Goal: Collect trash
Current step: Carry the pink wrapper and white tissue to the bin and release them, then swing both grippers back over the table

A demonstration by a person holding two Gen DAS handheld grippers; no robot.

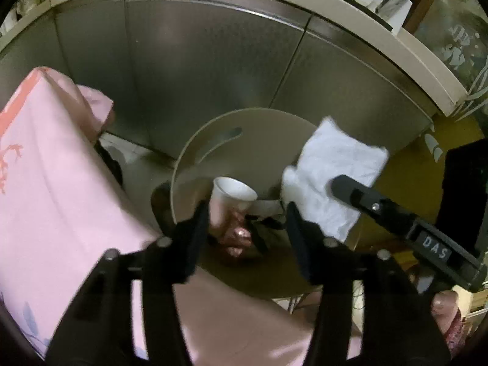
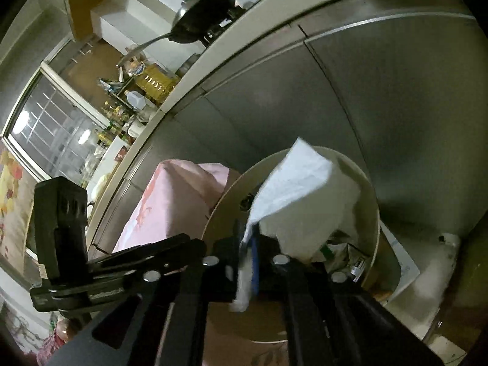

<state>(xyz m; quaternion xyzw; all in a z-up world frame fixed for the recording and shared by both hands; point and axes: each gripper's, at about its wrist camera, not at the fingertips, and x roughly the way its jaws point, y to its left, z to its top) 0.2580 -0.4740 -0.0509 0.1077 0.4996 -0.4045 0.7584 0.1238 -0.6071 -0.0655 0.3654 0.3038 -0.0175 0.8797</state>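
With the left gripper (image 1: pixel 247 228) open above the bin (image 1: pixel 189 158), cup (image 1: pixel 231 195) freed, we spread the right gripper (image 2: pixel 248 244) off the tissue (image 2: pixel 292 183) over its mouth

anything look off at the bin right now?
Nothing spilled or damaged. The white paper cup is tipped on its side, falling between the open left gripper fingers over the trash bin. The white tissue hangs across the bin's rim, one corner between the right gripper fingers, not yet inside.
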